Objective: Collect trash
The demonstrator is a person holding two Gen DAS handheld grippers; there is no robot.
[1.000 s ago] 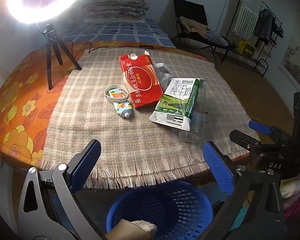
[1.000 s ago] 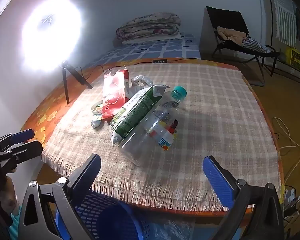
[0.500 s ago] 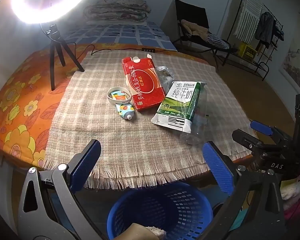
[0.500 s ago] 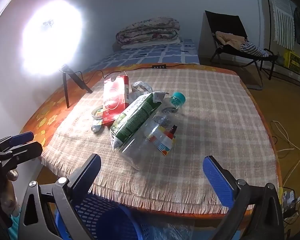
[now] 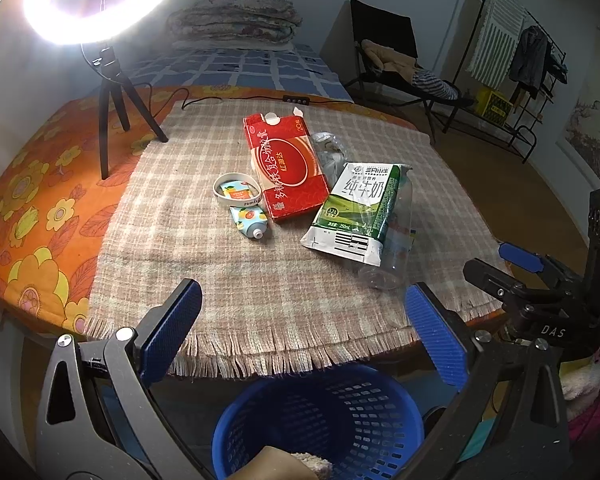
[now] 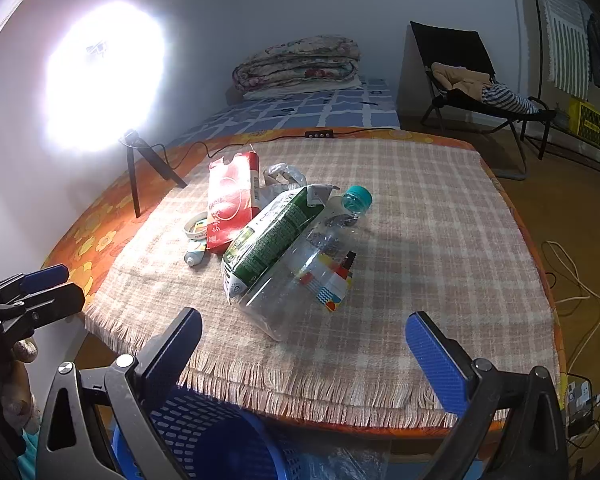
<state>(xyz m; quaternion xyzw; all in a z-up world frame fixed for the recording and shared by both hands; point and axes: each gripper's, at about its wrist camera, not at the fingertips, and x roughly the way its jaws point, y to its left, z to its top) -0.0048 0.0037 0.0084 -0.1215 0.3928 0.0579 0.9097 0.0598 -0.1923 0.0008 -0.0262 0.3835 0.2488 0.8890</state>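
Trash lies in the middle of a checked cloth on the table (image 5: 220, 272): a red carton (image 5: 286, 170), a green and white milk carton (image 5: 354, 212) resting on a clear plastic bottle (image 6: 304, 276) with a teal cap, a white tape ring (image 5: 238, 194), a small tube (image 5: 250, 220) and a crumpled clear wrapper (image 5: 328, 154). A blue basket (image 5: 320, 420) stands on the floor below the table's near edge. My left gripper (image 5: 300, 328) is open and empty above the basket. My right gripper (image 6: 300, 352) is open and empty near the table edge, right of the left one.
A ring light on a black tripod (image 5: 112, 100) stands at the table's left back with a cable trailing across. A bed with folded quilts (image 5: 236, 20), a folding chair (image 5: 388, 56) and a clothes rack (image 5: 520, 60) stand behind. Cables (image 6: 572, 280) lie on the floor at right.
Both grippers have edged slightly toward the table and tilted down a little; the trash sits lower in the views. Nothing has been touched.
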